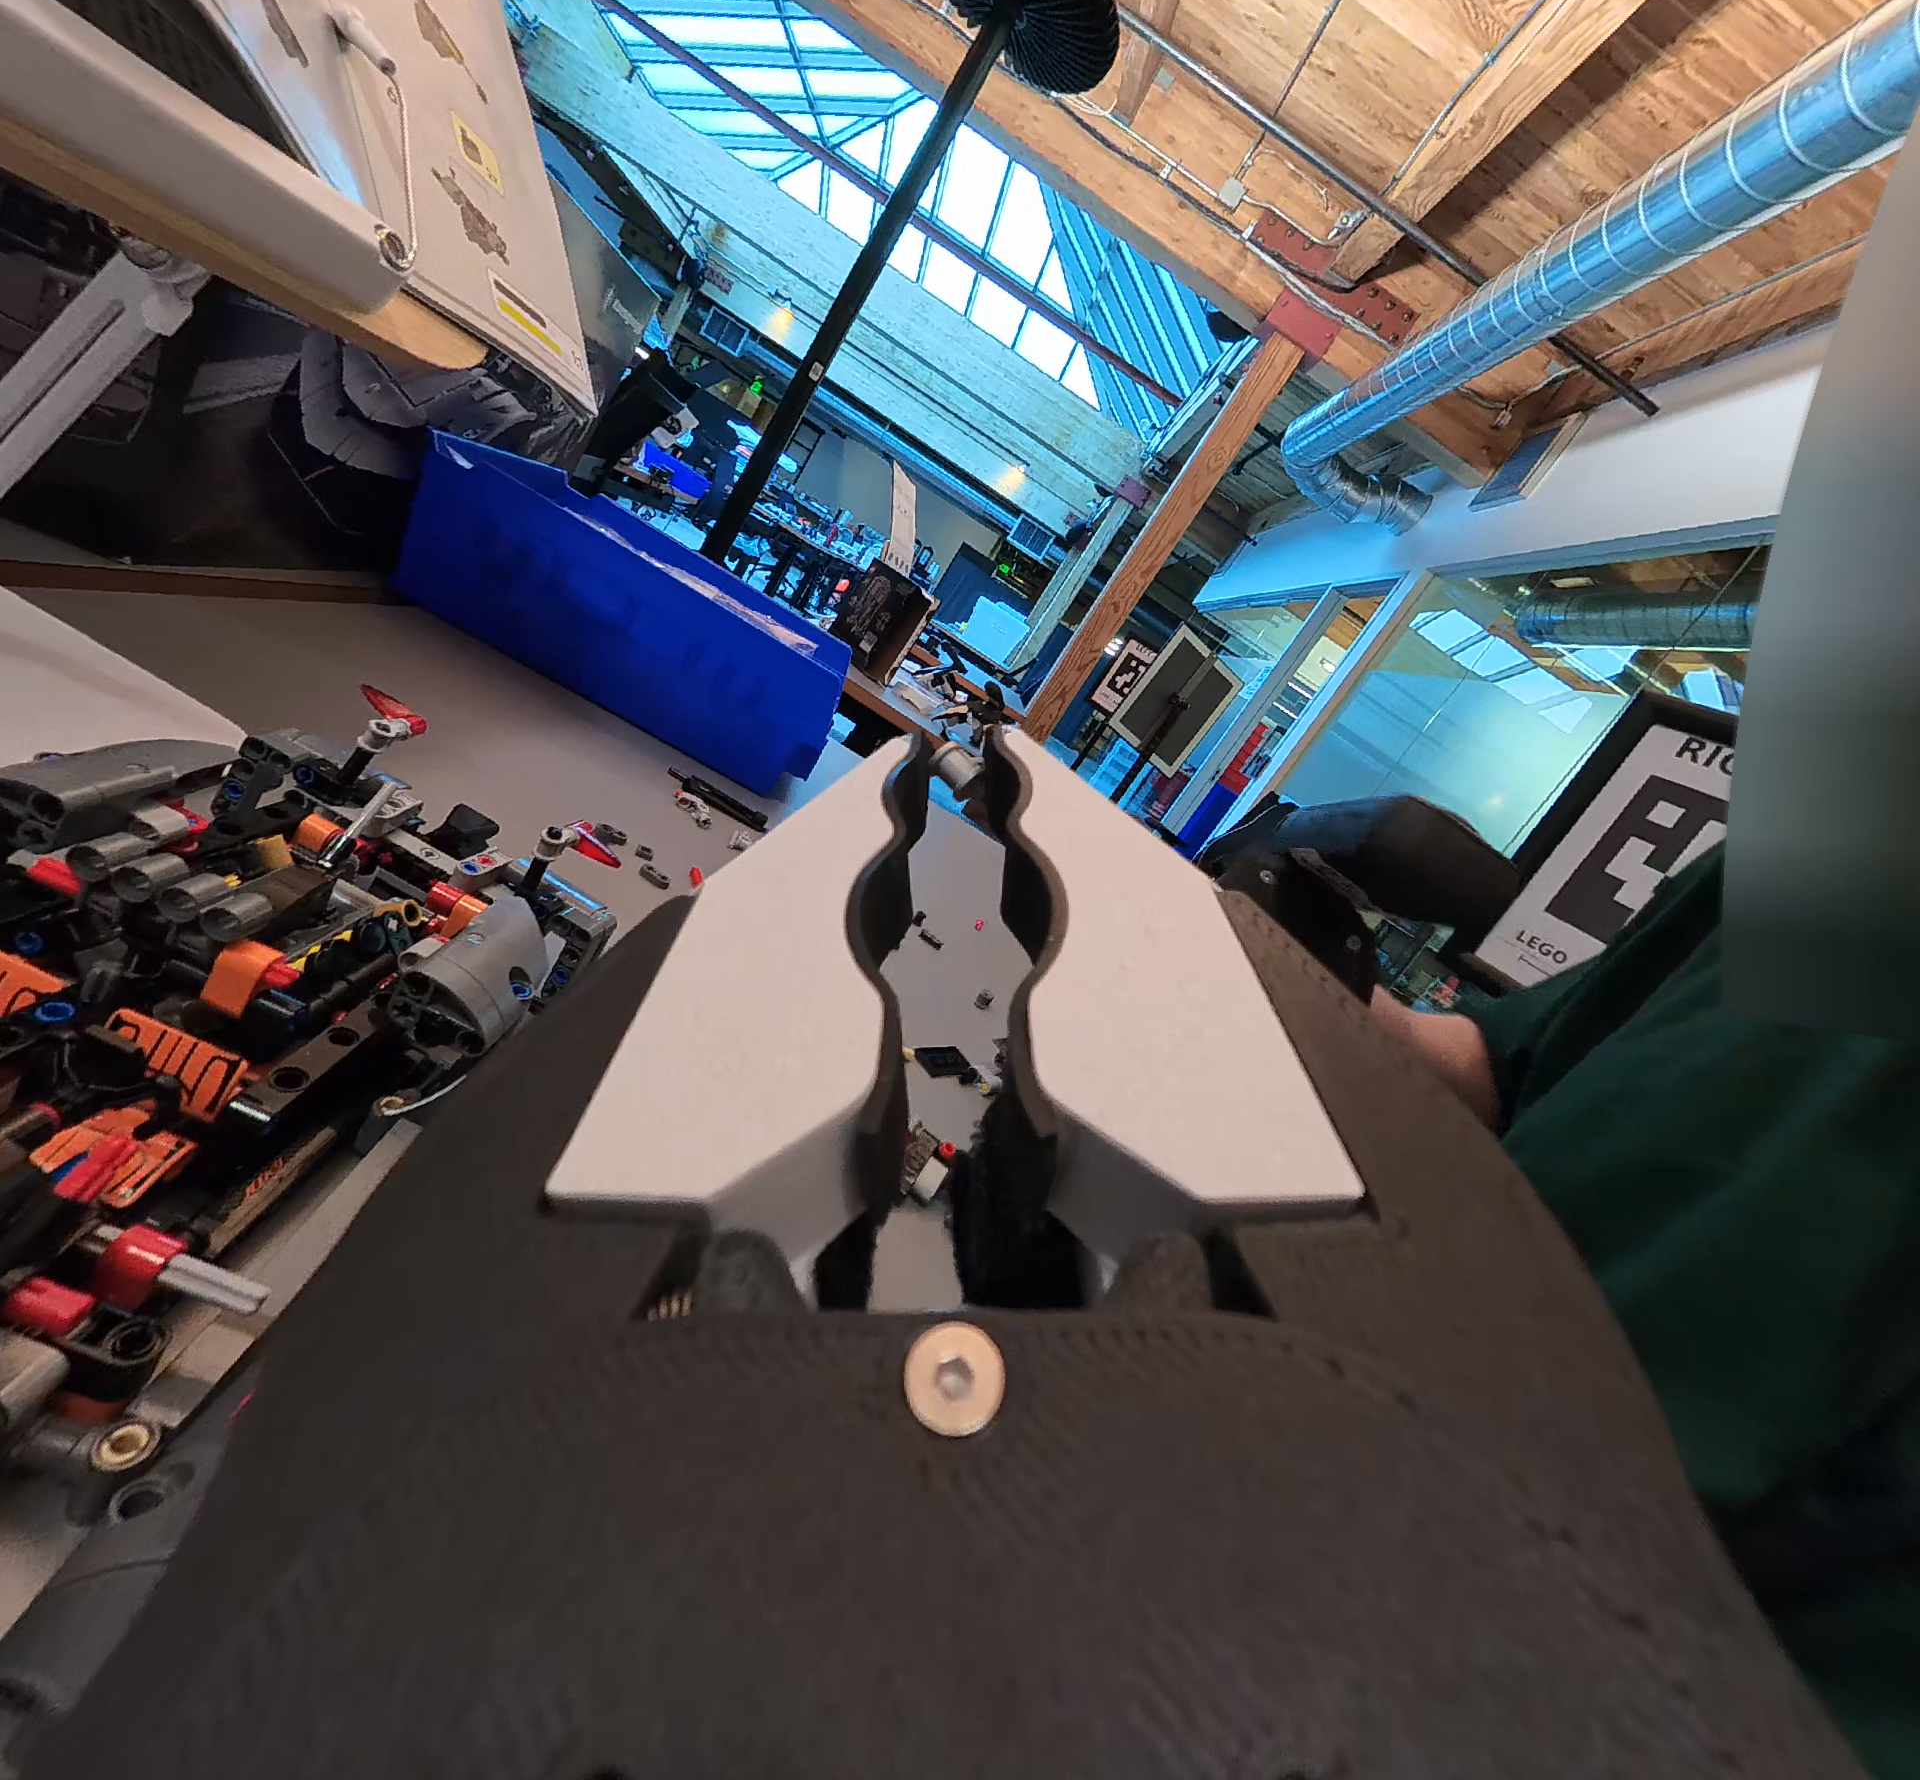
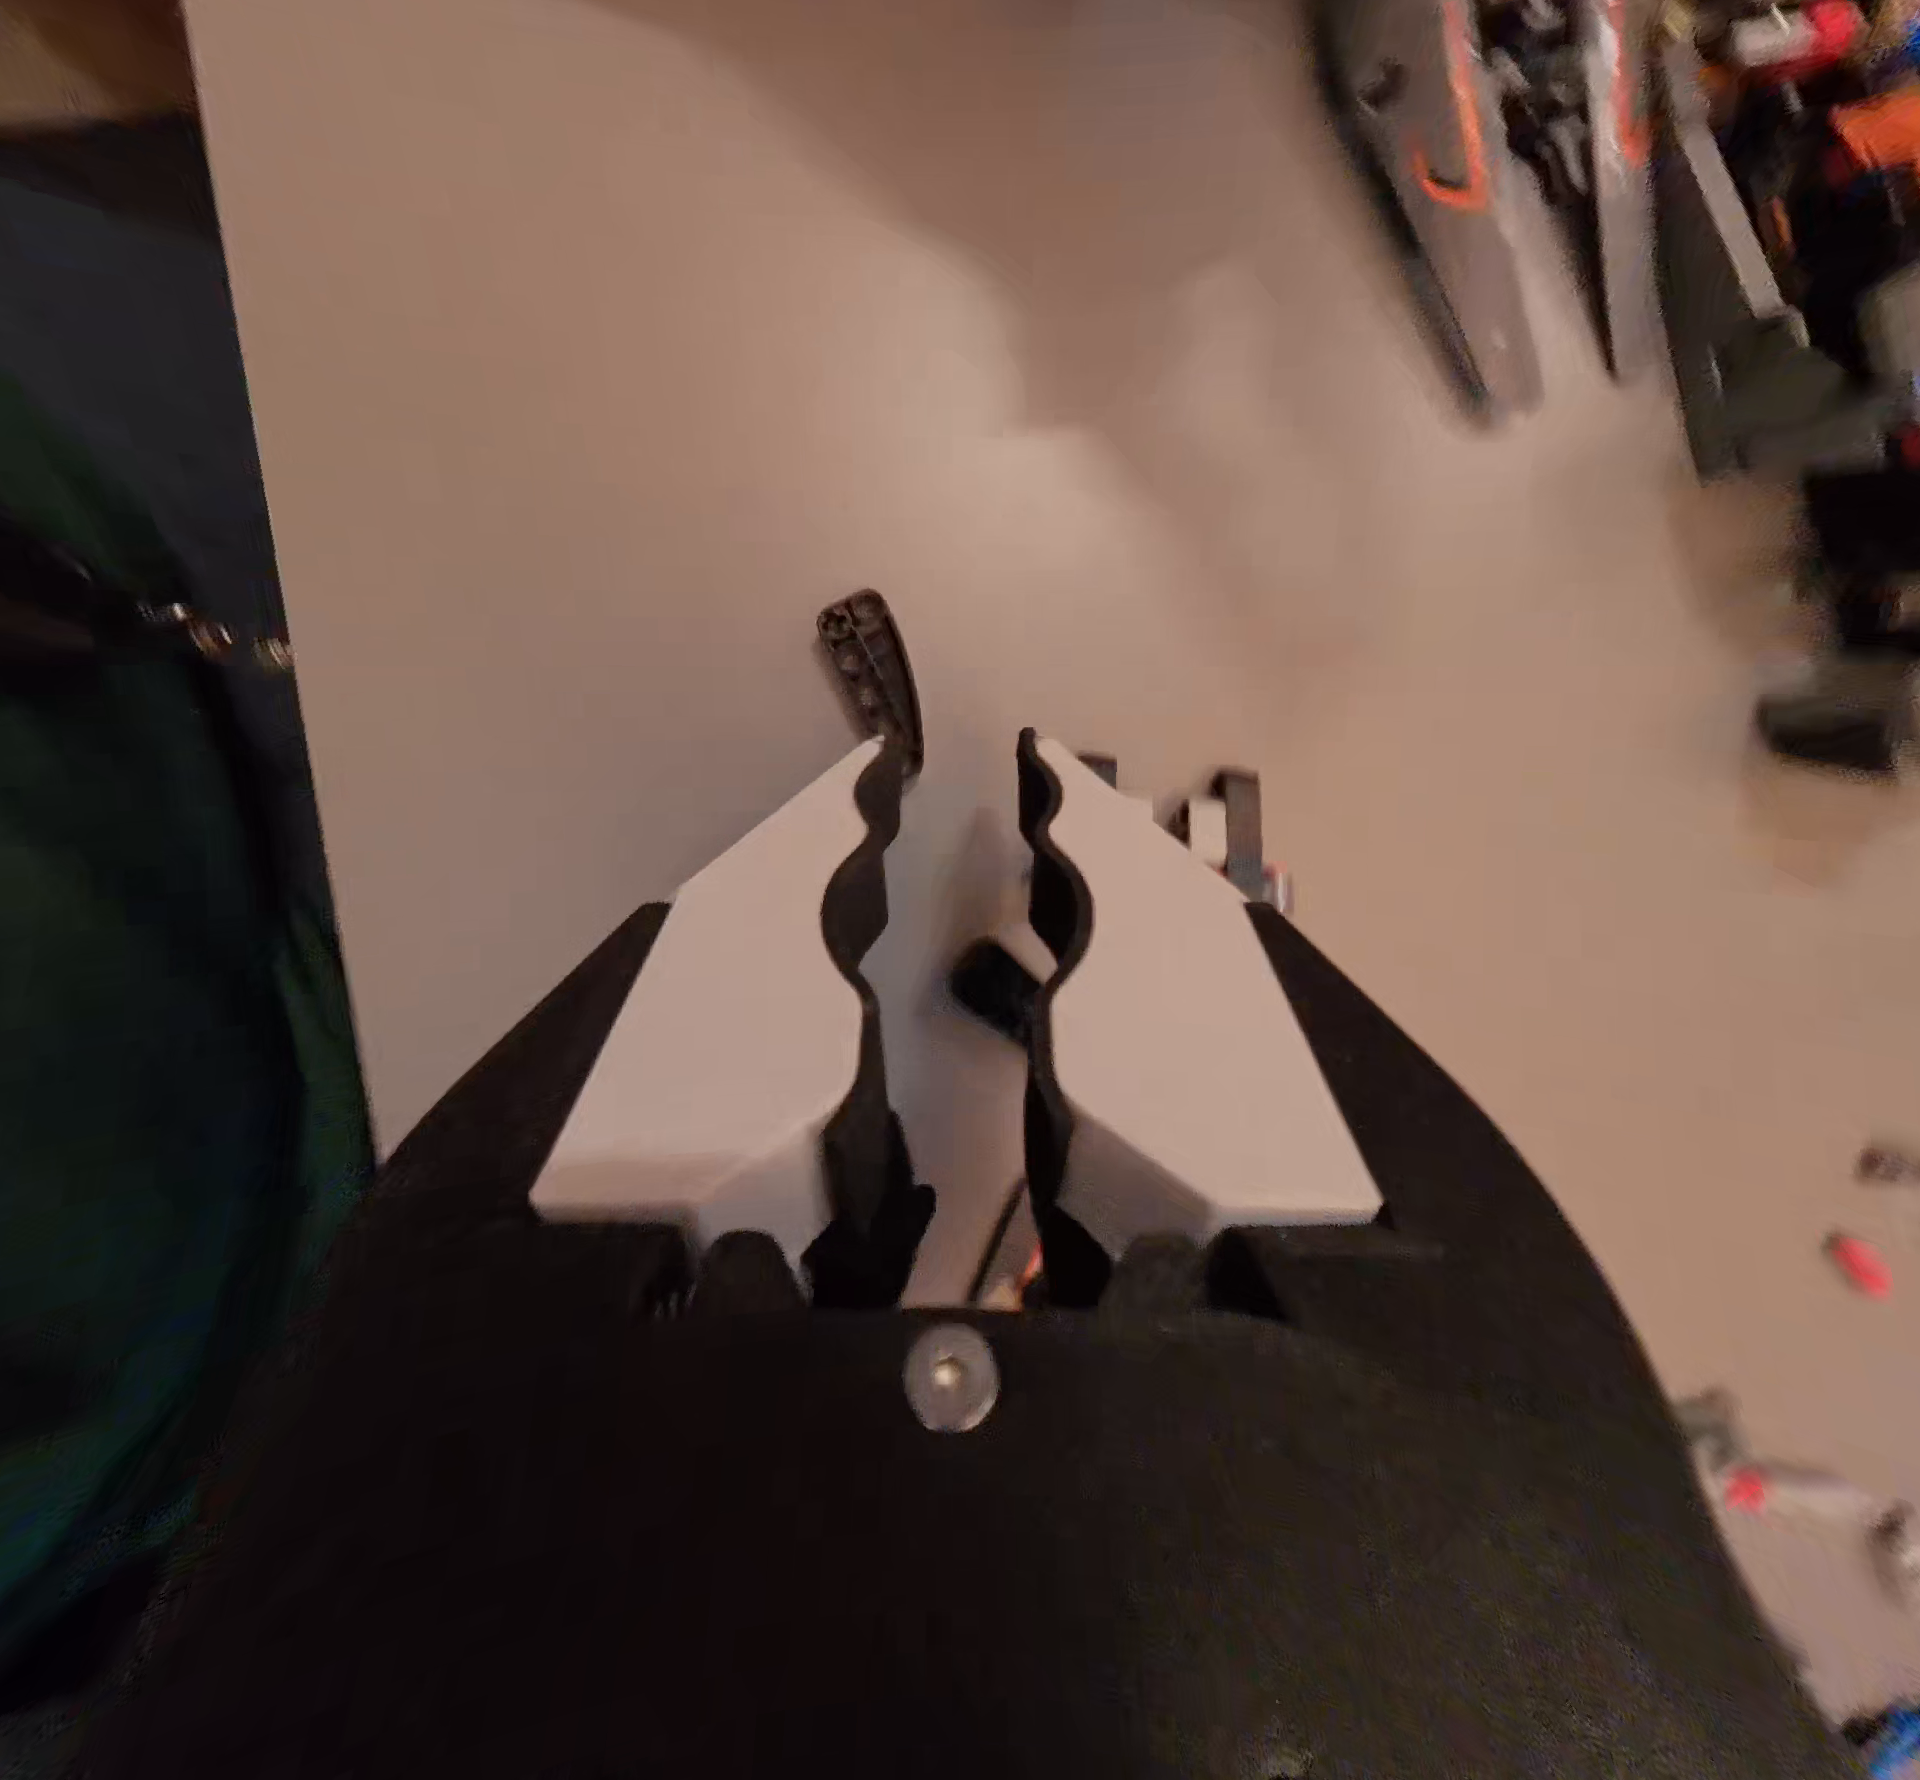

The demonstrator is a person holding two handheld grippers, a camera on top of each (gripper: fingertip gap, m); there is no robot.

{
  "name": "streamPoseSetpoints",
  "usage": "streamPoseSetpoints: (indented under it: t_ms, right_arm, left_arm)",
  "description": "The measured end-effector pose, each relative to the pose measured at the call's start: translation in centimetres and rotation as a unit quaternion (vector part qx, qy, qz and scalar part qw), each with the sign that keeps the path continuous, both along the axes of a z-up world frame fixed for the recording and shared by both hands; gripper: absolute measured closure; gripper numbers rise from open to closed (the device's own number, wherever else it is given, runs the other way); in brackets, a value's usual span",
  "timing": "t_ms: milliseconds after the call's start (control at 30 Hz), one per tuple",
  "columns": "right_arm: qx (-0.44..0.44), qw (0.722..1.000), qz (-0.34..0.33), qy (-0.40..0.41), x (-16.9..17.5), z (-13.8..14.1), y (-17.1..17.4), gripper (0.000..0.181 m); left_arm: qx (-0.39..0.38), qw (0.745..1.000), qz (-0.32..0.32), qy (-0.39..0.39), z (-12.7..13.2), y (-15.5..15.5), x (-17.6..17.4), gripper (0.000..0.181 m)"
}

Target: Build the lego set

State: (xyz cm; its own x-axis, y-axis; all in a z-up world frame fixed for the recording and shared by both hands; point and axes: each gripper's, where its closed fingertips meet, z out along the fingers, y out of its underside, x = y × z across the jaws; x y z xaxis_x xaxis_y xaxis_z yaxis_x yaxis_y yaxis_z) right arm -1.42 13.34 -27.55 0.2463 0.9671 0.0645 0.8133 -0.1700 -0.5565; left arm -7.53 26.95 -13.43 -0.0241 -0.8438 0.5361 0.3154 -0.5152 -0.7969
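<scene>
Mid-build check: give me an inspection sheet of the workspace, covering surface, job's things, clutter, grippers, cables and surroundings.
Surface: pale grey tabletop, mostly bare near the right gripper.
Job's things: partly built grey, black and orange lego model to the left gripper's left; blurred in the right wrist view.
Clutter: small loose lego pieces scattered; dark curved lego beam just beyond the right fingertips; blue plastic bin behind.
Grippers: left gripper pinching a small grey lego pin at its tips; right gripper open, empty.
Cables: nothing seen on the table.
Surroundings: open instruction booklet; silver ceiling duct.
</scene>
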Motion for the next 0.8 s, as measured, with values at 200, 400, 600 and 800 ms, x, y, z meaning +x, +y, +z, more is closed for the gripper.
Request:
streamPoseSetpoints:
  t_ms: [200,400,600,800]
  right_arm:
    - [-0.08,0.994,-0.066,0.029,0.8,-1.0,-3.2,0.17]
    - [-0.049,0.995,-0.082,0.029,-1.2,-2.1,-0.9,0.149]
    - [-0.039,0.989,-0.139,0.037,-0.7,-0.8,-0.9,0.143]
    - [-0.073,0.98,-0.183,0.03,-0.7,-1.9,-2.8,0.148]
  left_arm:
    - [0.004,1.0,-0.01,0.001,0.2,-0.6,0.5,0.173]
    - [0.005,1.0,-0.008,0.006,0.0,-0.6,0.6,0.173]
    - [0.008,1.0,0.0,-0.005,0.7,-0.5,-0.2,0.173]
    - [0.013,1.0,-0.014,0.001,0.7,-1.1,0.6,0.173]
